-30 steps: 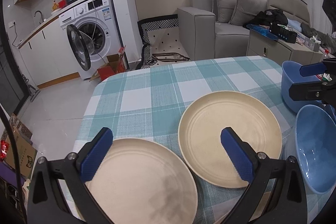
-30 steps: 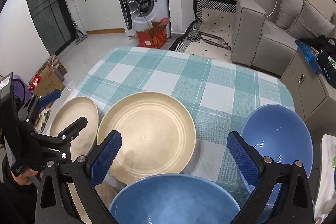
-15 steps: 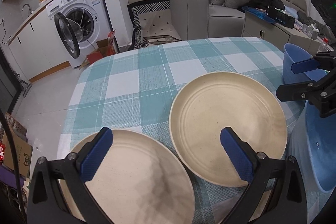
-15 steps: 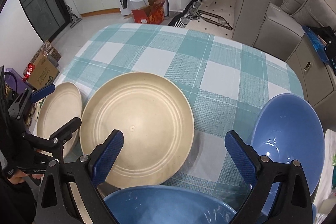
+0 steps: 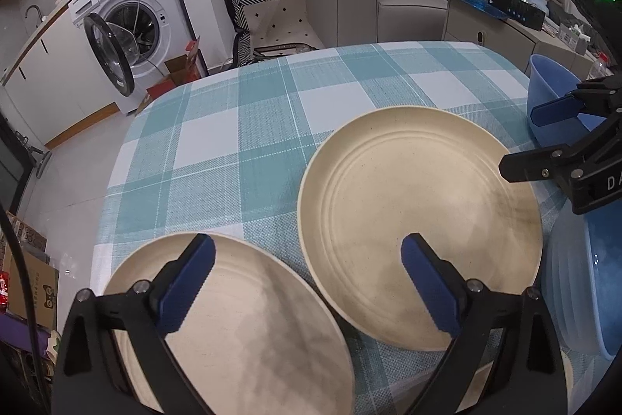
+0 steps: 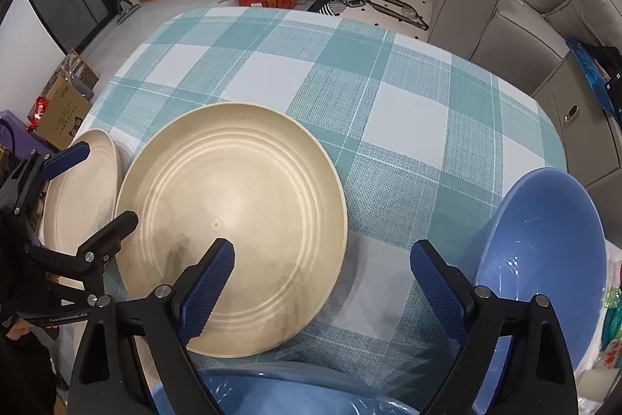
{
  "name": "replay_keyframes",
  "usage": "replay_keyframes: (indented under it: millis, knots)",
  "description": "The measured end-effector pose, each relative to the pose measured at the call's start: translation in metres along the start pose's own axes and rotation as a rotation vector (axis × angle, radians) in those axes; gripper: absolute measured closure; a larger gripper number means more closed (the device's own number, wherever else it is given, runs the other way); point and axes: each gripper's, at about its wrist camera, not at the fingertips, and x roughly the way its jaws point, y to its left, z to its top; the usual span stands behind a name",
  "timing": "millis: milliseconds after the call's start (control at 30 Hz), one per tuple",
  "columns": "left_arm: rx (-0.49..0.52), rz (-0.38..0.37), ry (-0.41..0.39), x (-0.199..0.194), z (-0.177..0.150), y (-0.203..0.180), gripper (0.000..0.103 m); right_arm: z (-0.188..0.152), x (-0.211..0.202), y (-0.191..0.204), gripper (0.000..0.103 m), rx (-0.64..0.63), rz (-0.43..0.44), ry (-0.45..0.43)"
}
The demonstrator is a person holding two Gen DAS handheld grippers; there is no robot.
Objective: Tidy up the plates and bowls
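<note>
2 cream plates, near blue bowl cut off, left gripper and right gripper spread, closing on nothing

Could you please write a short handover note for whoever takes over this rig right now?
Left gripper: jaws closing, nothing between them, above the near cream plate.
Right gripper: jaws closing, nothing held, above the gap between the far cream plate and the far blue bowl.
The near blue bowl sits at the table's near edge.
Done: nothing stacked; both plates and both bowls lie separately.
Left: probably stack plate on plate, bowl in bowl.
</note>
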Motion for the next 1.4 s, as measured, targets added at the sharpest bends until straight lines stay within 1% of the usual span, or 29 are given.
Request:
replay_keyframes:
  millis: [100, 200, 233, 300, 467, 567, 767, 1000, 1100, 1267, 1400]
  knots:
    - [0.002, -0.008, 0.010, 0.003, 0.001, 0.000, 0.006, 0.002, 0.004, 0.000, 0.015, -0.004, -0.003, 0.022]
    - [0.004, -0.014, 0.020, 0.006, 0.002, -0.001, 0.007, 0.004, 0.008, 0.000, 0.016, -0.022, -0.012, 0.034]
    - [0.003, -0.016, 0.022, 0.006, 0.002, -0.001, 0.013, 0.006, 0.009, 0.001, 0.016, -0.028, -0.016, 0.040]
    - [-0.002, -0.026, 0.040, 0.009, 0.002, -0.001, 0.018, 0.008, 0.012, 0.001, 0.016, -0.041, -0.025, 0.054]
    - [0.002, -0.030, 0.050, 0.013, 0.001, -0.002, 0.018, 0.014, 0.018, 0.005, 0.017, -0.083, -0.039, 0.077]
    - [-0.002, -0.034, 0.055, 0.015, 0.001, -0.001, 0.018, 0.016, 0.022, 0.007, 0.019, -0.101, -0.043, 0.089]
    - [-0.002, -0.035, 0.059, 0.019, 0.000, -0.003, 0.018, 0.017, 0.026, 0.011, 0.019, -0.111, -0.058, 0.094]
    - [0.003, -0.030, 0.047, 0.014, 0.000, -0.006, 0.018, 0.016, 0.017, 0.005, 0.019, -0.075, -0.056, 0.061]
    - [0.004, -0.024, 0.042, 0.009, 0.000, -0.006, 0.018, 0.018, 0.005, -0.002, 0.019, -0.045, -0.044, 0.033]
    - [0.017, -0.002, 0.025, -0.003, 0.001, -0.003, 0.018, 0.027, -0.028, -0.013, 0.019, -0.013, -0.027, -0.036]
    - [0.013, 0.009, 0.023, -0.005, 0.002, 0.001, 0.018, 0.038, -0.046, -0.024, 0.019, -0.014, -0.016, -0.048]
